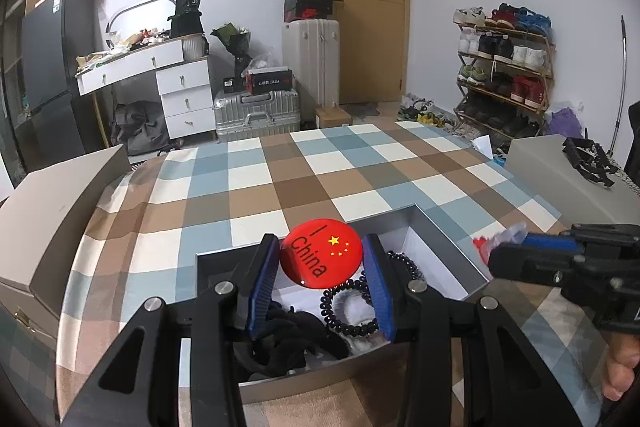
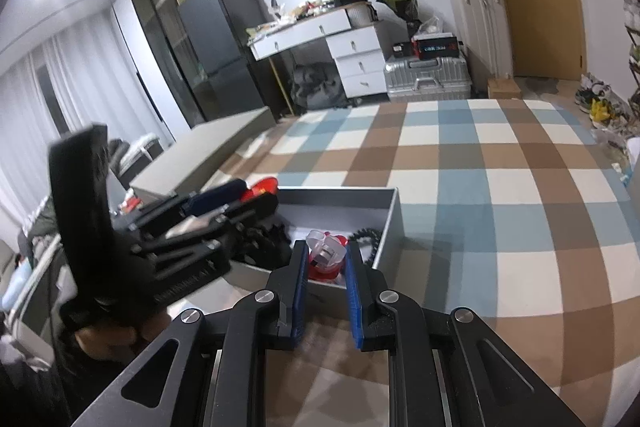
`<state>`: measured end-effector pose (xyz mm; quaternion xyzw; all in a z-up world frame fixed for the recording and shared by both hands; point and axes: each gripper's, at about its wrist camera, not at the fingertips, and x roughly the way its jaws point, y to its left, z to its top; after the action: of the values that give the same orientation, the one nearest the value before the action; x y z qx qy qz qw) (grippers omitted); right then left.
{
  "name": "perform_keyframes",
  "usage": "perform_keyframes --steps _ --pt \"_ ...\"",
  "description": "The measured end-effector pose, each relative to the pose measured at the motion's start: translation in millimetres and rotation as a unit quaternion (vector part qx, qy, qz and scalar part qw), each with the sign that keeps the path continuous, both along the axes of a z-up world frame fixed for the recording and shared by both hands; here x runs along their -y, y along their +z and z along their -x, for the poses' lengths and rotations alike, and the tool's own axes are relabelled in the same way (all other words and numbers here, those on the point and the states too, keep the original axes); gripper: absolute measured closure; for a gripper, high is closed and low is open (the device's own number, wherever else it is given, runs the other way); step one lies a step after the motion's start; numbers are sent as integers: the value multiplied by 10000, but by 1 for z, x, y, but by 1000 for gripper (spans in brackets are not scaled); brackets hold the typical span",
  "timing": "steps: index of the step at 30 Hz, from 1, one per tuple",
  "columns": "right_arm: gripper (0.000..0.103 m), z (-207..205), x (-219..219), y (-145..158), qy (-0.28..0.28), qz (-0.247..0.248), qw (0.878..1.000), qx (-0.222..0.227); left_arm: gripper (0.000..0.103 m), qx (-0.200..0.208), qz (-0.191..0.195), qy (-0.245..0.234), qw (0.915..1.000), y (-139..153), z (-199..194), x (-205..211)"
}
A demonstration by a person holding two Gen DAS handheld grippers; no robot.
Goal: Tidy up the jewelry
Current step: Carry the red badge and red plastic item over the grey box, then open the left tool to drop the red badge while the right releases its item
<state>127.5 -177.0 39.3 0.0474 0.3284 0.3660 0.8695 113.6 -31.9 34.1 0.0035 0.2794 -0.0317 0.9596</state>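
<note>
An open grey box (image 1: 444, 239) lies on the checked tablecloth. My left gripper (image 1: 322, 255) is shut on a round red "I China" badge (image 1: 320, 253) and holds it over the box. Inside lie a black bead bracelet (image 1: 352, 311) and black fabric items (image 1: 288, 339). My right gripper (image 2: 327, 255) is shut on a small clear and red plastic item (image 2: 326, 253) above the box's near wall (image 2: 390, 227). The right gripper also shows at the right of the left wrist view (image 1: 504, 247), and the left gripper at the left of the right wrist view (image 2: 240, 195).
A grey box lid (image 1: 60, 211) lies at the table's left edge. Another grey box (image 1: 560, 171) with a black object on it stands at the right. Beyond the table are suitcases, a white desk, a fridge and a shoe rack (image 1: 504, 67).
</note>
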Motion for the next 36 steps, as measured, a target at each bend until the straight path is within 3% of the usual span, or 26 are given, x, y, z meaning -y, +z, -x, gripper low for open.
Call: perform_keyframes --steps 8,14,36 --pt "86 -6 -11 -5 9 -141 9999 9 66 93 88 -6 9999 -6 2 -3" --pt "86 -20 -25 -10 112 93 9999 11 66 145 183 29 9997 -6 2 -5" --pt "84 -24 -17 -20 19 -58 9997 -222 66 119 158 14 9998 -10 4 -3"
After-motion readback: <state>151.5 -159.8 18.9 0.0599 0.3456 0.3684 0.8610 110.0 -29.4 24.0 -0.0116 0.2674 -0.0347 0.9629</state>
